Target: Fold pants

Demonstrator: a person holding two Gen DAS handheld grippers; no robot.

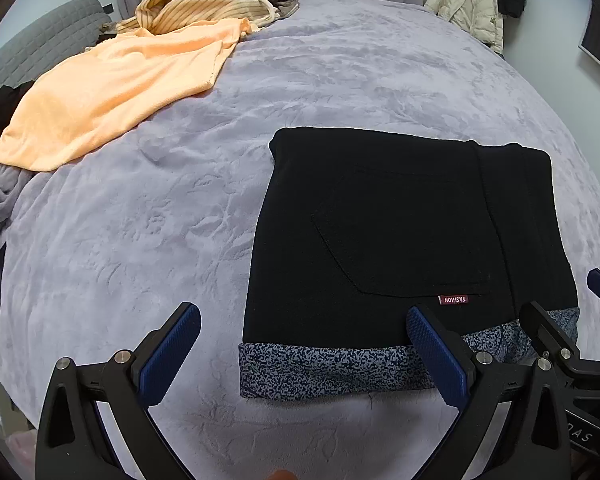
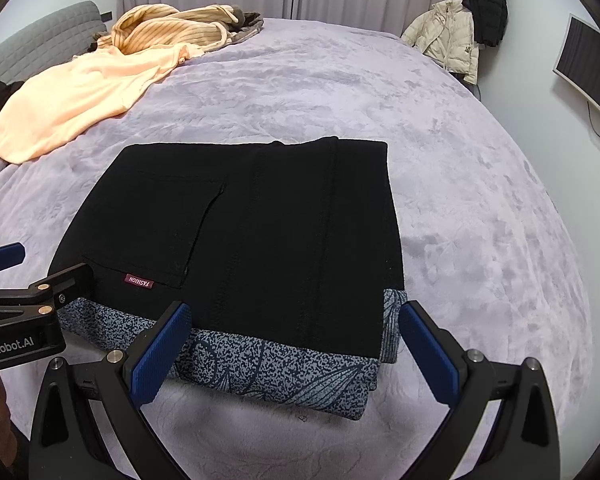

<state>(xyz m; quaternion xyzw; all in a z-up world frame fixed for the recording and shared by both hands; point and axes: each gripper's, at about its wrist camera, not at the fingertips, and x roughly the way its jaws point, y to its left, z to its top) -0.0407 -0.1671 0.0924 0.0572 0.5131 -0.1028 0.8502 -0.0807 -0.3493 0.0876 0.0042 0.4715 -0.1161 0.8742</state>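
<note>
The black pants (image 1: 400, 232) lie folded into a compact rectangle on the lavender bed cover (image 1: 180, 220), with a back pocket and a red FASHION label up and a blue speckled lining strip along the near edge. They also show in the right wrist view (image 2: 260, 240). My left gripper (image 1: 304, 328) is open just in front of the near left edge, touching nothing. My right gripper (image 2: 296, 324) is open just above the near right edge, empty. The right gripper's fingers (image 1: 540, 324) show at the right of the left wrist view.
An orange garment (image 1: 112, 92) and a tan striped one (image 1: 204, 4) lie at the bed's far left. A grey headboard (image 1: 48, 36) stands at the left. Jackets (image 1: 476, 4) hang at the far right wall. A monitor (image 2: 588, 68) is at the right.
</note>
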